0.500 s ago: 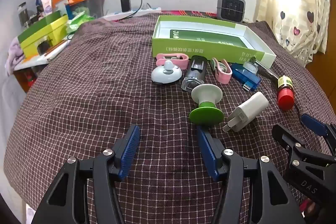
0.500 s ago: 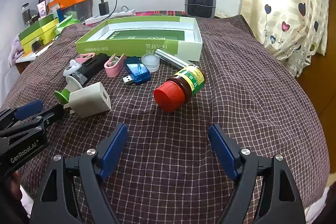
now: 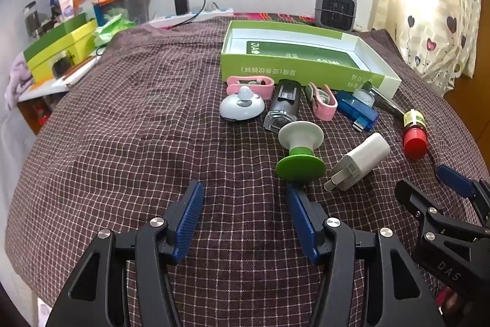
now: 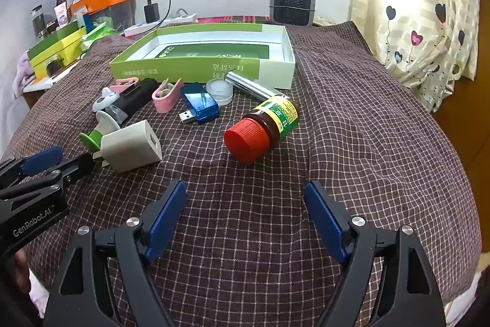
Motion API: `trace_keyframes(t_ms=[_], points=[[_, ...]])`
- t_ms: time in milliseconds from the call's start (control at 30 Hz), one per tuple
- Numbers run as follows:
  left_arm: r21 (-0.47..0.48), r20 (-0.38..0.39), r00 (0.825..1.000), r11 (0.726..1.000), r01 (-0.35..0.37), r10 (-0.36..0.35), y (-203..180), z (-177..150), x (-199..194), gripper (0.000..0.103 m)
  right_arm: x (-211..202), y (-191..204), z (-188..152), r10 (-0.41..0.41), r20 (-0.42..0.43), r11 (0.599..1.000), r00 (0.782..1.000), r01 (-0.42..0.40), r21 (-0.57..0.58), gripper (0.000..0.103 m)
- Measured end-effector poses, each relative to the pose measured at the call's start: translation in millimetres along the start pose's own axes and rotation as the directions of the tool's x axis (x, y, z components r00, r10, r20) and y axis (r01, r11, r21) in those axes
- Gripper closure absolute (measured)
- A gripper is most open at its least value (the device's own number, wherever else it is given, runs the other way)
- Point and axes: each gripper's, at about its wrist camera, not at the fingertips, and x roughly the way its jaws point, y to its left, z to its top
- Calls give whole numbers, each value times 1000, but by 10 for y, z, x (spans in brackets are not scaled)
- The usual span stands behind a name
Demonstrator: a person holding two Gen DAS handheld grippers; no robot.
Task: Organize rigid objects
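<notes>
A shallow green box (image 3: 301,72) (image 4: 196,68) lies open at the back of the checked cloth. In front of it lie a white round gadget (image 3: 242,106), a black clear-ended device (image 3: 283,106), two pink clips (image 3: 323,103), a blue USB stick (image 4: 199,106), a green-and-white spool (image 3: 301,150), a white charger (image 3: 359,160) (image 4: 131,149) and a red-capped bottle (image 4: 263,127) (image 3: 415,134). My left gripper (image 3: 245,212) is open and empty, just short of the spool. Open and empty too, my right gripper (image 4: 245,212) hovers before the bottle.
A grey fan heater (image 3: 335,9) stands behind the box by the wall. A power strip with a black plug (image 3: 182,3) lies at the back edge. Green and orange boxes (image 3: 61,48) crowd a side table at left. A heart-patterned curtain (image 4: 422,29) hangs at right.
</notes>
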Motion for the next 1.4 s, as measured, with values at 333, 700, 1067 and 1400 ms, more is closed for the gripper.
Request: trace_keyframes(t_ms=[333, 700, 1067, 1400], points=[[-3, -7, 1000, 1000, -3, 3, 8, 30, -57, 48, 3, -7, -1, 1, 1, 1000, 1000, -1, 2, 23], [8, -15, 1000, 1000, -6, 7, -8, 49, -22, 47, 18, 14, 10, 7, -2, 1000, 1000, -7, -2, 23], [9, -16, 1000, 1000, -8, 8, -7, 59, -24, 47, 7, -9, -1, 8, -1, 1000, 1000, -8, -2, 23], [11, -23, 1000, 1000, 1, -1, 3, 60, -12, 48, 14, -12, 1, 17, -3, 1000, 1000, -17, -7, 23]])
